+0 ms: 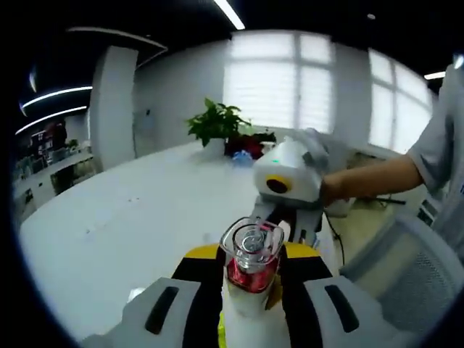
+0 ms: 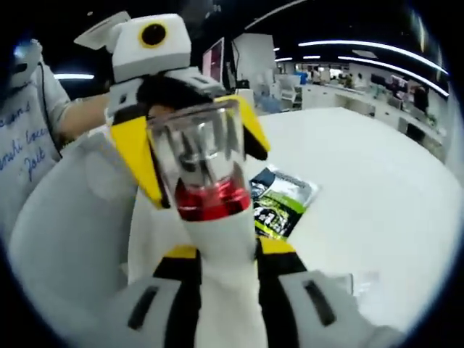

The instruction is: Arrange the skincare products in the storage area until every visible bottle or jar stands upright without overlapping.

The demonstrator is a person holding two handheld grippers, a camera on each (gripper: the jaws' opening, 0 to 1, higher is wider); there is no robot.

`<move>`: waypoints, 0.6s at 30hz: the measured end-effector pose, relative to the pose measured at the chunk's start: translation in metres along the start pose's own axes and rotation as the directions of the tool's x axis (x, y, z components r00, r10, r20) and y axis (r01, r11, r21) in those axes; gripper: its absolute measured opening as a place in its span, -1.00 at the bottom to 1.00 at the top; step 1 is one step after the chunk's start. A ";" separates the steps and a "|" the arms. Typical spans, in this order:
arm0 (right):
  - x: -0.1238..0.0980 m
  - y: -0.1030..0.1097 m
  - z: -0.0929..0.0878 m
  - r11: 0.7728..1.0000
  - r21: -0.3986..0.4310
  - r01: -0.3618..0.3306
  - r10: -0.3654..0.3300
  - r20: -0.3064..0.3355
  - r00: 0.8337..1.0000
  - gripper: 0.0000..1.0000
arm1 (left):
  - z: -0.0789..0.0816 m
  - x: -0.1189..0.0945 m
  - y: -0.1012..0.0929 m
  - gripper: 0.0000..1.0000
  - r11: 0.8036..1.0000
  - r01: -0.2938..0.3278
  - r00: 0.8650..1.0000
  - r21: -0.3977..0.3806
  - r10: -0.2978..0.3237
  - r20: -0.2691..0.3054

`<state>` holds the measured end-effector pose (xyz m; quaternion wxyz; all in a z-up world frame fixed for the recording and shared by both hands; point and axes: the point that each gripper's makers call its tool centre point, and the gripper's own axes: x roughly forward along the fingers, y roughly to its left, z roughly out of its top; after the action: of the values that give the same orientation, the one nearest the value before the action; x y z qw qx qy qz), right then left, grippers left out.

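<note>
Two grippers meet on one bottle, and the coming move turns on how that bottle lies between them. In the left gripper view, your left gripper (image 1: 250,290) has its jaws closed on the white body of the bottle (image 1: 250,268), whose clear cap and red collar point away from the camera, so the long axis runs forward along the jaws, out over the white table (image 1: 130,217). The right gripper (image 1: 286,181) comes in from the far side, just beyond the cap; from here you cannot tell whether it touches it. In the right gripper view, your right gripper (image 2: 217,268) also has its jaws closed on the white body of the same bottle (image 2: 206,181), cap end again pointing away, and the left gripper (image 2: 181,109) sits close behind the cap. A green and black packet (image 2: 279,196) lies flat on the table below. Both grippers appear equally near, with the bottle held in the air above the table, so judge the next move as lowering it base first.
</note>
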<state>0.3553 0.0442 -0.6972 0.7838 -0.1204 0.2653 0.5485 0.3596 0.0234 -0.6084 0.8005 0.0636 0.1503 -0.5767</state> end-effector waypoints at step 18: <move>-0.020 0.000 0.027 0.942 0.177 0.286 -0.301 0.062 0.952 -0.31 | 0.002 0.008 -0.005 -0.46 0.998 -0.066 0.998 0.024 0.066 0.010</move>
<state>0.3581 0.0412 -0.6634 0.8749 -0.0688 0.2543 0.4064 0.3578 0.0143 -0.6090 0.8190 0.0758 0.1374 -0.5520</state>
